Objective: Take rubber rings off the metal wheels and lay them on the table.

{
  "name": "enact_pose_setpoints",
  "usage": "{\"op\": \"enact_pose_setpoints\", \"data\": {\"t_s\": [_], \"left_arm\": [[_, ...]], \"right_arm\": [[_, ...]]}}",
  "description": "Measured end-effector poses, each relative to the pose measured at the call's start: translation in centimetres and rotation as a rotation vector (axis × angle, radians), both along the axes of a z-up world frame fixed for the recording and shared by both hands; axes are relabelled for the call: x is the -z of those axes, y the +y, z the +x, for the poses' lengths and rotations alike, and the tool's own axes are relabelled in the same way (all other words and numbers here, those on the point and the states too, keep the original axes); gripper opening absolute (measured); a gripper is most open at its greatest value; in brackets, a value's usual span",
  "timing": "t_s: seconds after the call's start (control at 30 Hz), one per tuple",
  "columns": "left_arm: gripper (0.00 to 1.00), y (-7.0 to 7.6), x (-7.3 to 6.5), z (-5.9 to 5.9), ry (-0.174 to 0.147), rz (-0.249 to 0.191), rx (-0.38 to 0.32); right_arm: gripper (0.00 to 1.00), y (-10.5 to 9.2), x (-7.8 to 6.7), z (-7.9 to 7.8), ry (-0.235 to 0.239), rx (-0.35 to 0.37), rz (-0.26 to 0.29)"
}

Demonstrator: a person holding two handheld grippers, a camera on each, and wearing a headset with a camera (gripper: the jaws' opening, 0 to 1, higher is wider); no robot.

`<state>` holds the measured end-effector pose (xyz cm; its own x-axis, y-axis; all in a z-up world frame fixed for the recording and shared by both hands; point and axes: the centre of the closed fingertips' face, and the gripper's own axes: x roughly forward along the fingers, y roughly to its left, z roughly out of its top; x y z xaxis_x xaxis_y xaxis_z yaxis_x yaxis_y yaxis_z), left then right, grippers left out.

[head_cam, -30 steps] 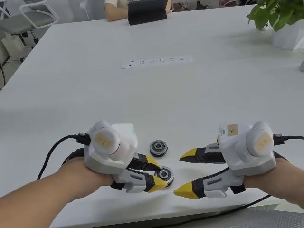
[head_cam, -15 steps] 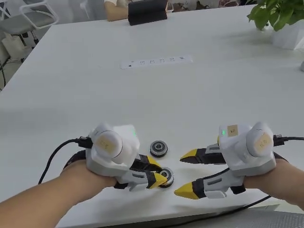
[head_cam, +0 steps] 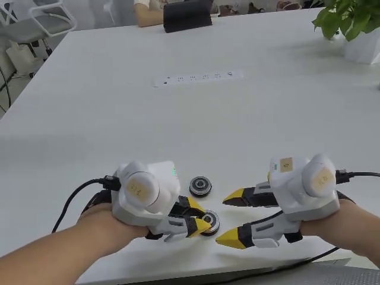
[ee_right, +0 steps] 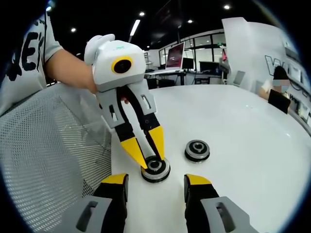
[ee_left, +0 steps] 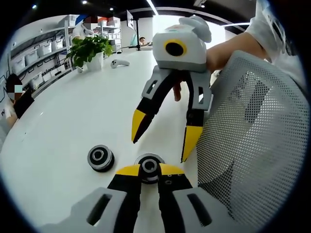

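Two small metal wheels with black rubber rings lie on the white table (head_cam: 119, 107). The near wheel (head_cam: 210, 223) (ee_left: 149, 166) (ee_right: 155, 170) sits between the yellow tips of my left gripper (head_cam: 200, 219) (ee_left: 149, 170) (ee_right: 148, 150), which is shut on its rim. The second wheel (head_cam: 200, 186) (ee_left: 100, 158) (ee_right: 197, 150) rests free a little farther out. My right gripper (head_cam: 230, 217) (ee_right: 156, 180) (ee_left: 163, 138) faces the left one from the right, open, its jaws spread wide just short of the near wheel.
A white power strip (head_cam: 199, 77) lies mid-table. A potted plant (head_cam: 350, 21) stands at the far right and a black laptop (head_cam: 187, 15) at the far edge by a seated person. A mesh chair (ee_left: 252, 145) is beside the near edge. Cables trail from both grippers.
The left gripper has crept slightly forward and its jaws have narrowed onto the near wheel. The right gripper has stayed open, almost still. The head camera tilted a little.
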<state>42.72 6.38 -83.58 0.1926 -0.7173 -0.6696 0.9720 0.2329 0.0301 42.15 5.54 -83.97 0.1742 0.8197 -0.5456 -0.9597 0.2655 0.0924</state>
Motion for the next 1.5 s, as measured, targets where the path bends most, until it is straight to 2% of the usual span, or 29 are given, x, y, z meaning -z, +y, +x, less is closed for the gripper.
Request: {"op": "enact_pose_setpoints", "data": {"t_s": [0.3,0.6,1.07,1.5], "left_arm": [[0.07,0.0,0.0,0.1,0.003,-0.003,-0.010],[0.07,0.0,0.1,0.1,0.003,-0.007,-0.015],[0.07,0.0,0.1,0.2,0.003,-0.014,-0.022],[0.07,-0.1,0.1,0.2,0.002,-0.015,-0.029]], "right_arm": [[0.41,0.3,0.8,0.1,-0.008,-0.039,-0.036],[0.36,0.9,1.1,0.0,-0.008,-0.077,-0.046],[0.32,2.0,0.9,0.2,0.010,-0.065,-0.001],[0.28,2.2,1.2,0.2,-0.012,-0.080,-0.016]]}}
